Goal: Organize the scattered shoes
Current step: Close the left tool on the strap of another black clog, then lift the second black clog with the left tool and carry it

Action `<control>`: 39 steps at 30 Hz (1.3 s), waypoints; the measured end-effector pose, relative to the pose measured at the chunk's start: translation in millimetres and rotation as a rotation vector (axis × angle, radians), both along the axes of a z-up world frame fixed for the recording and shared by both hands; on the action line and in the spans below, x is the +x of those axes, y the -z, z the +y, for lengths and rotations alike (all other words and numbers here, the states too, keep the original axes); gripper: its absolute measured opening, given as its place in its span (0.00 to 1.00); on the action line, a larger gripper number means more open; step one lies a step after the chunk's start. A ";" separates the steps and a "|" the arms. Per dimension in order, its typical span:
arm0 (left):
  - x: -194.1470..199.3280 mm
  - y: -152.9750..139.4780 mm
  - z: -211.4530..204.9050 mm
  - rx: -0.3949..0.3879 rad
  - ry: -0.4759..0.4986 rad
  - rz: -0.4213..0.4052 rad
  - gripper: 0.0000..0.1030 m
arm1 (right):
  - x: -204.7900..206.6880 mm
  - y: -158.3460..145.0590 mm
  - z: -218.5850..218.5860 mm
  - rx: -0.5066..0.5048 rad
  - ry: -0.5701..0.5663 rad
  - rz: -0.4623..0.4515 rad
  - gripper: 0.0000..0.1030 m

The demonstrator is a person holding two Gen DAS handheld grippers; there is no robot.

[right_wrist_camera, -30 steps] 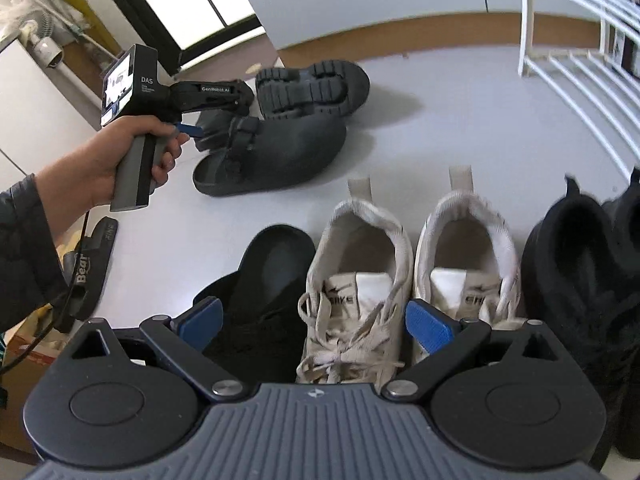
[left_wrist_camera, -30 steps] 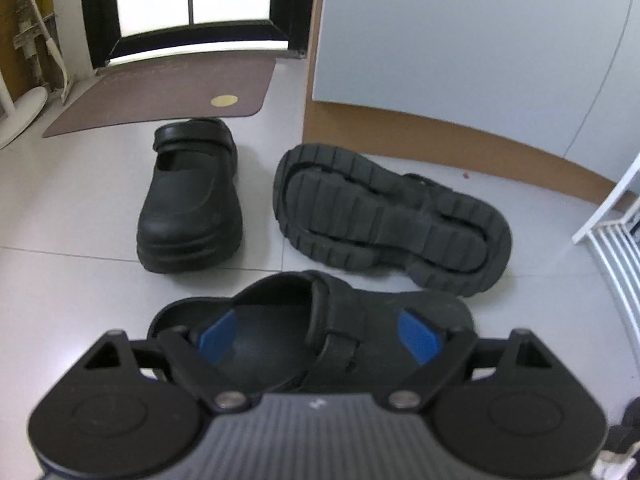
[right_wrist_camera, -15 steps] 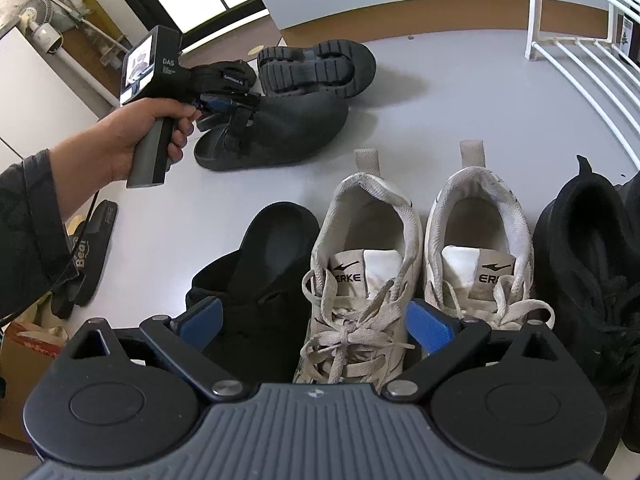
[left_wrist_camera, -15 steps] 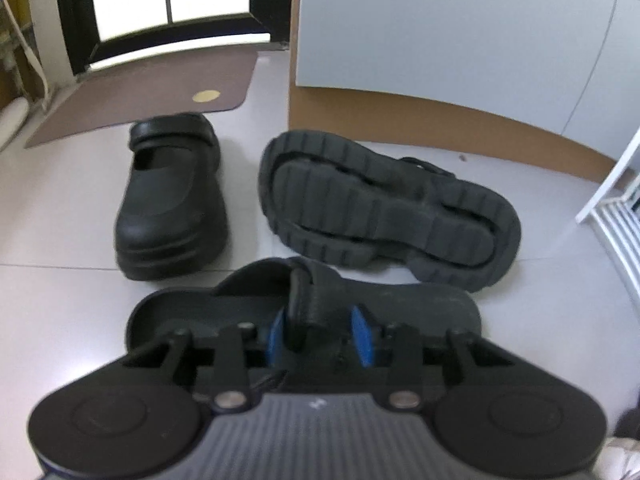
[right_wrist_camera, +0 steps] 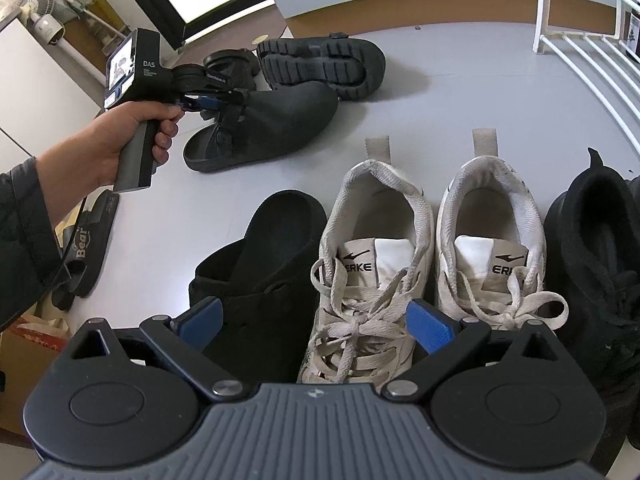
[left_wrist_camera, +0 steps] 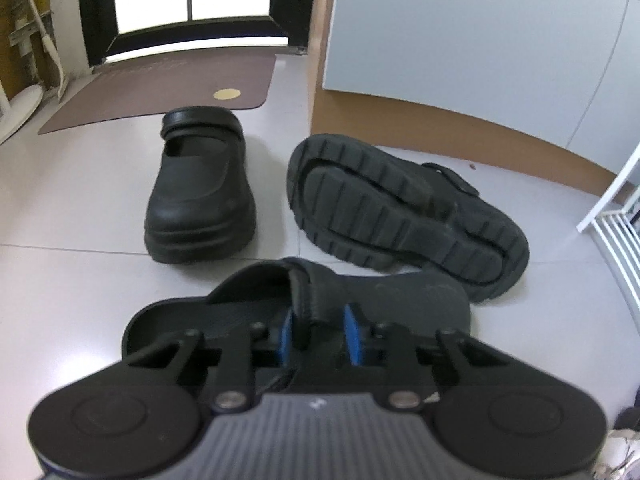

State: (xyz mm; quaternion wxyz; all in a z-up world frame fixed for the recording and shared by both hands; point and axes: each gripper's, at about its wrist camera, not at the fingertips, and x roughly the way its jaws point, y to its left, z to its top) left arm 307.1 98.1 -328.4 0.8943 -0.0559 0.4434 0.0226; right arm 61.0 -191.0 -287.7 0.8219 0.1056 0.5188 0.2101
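My left gripper [left_wrist_camera: 319, 336] is closing its jaws, and the blue pads pinch the raised collar of a black clog [left_wrist_camera: 400, 300] lying on the pale floor. The right wrist view shows the same grip: a hand holds the left gripper [right_wrist_camera: 212, 100] at the clog's [right_wrist_camera: 280, 120] opening. Beyond it stand an upright black chunky shoe [left_wrist_camera: 200, 200] and its mate tipped over, tread showing [left_wrist_camera: 400, 216]. My right gripper [right_wrist_camera: 316, 320] hangs open over a row holding a black slipper [right_wrist_camera: 272, 248] and two white sneakers [right_wrist_camera: 372, 240].
A black shoe [right_wrist_camera: 592, 260] ends the row on the right. A white wire rack [right_wrist_camera: 580, 40] stands at the far right. A "Bear" slide sandal [right_wrist_camera: 88, 248] lies at the left. A brown doormat [left_wrist_camera: 160, 84] and a cabinet [left_wrist_camera: 480, 60] bound the floor ahead.
The left gripper's jaws went from wide apart to pinched on the clog's collar and moved in closer over it. The right gripper has stayed open and in place.
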 end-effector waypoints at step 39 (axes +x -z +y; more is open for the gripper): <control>-81.7 -12.4 48.6 -0.056 -0.067 -0.019 0.23 | -2.2 12.7 8.2 -0.013 -0.031 0.033 0.98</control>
